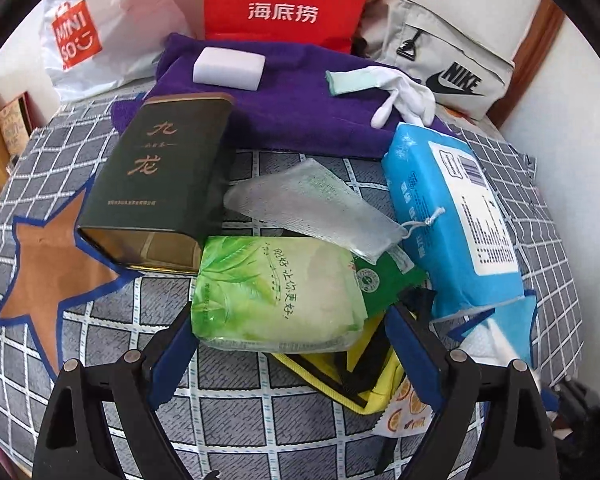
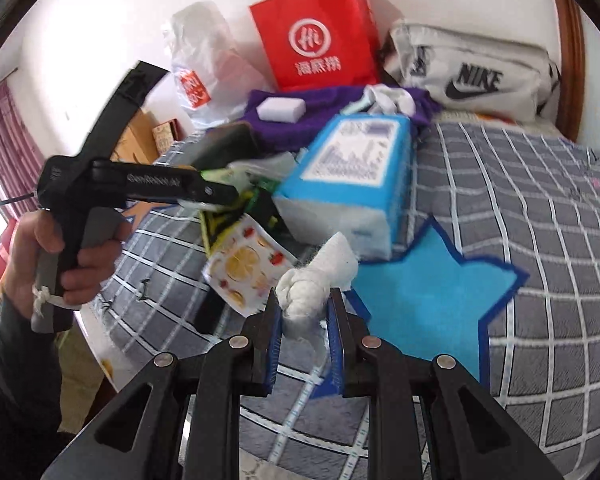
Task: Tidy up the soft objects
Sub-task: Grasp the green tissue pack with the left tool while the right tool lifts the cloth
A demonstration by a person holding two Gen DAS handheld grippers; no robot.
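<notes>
Two risks: right gripper [image 2: 303,312] pinching tissue [image 2: 314,280] (thin, tearable), left gripper [image 1: 290,332] wide around green pack [image 1: 276,296], crowded.

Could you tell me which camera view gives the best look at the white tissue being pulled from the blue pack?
The right wrist view: the twisted white tissue sits centred between the right gripper fingers, shut on it, beside the blue tissue pack. The left wrist view shows only a blurred white edge of it at the pack's torn end.

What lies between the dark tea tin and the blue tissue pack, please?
A translucent mesh drawstring pouch lies between the tea tin and blue tissue pack, shown in the left wrist view.
</notes>
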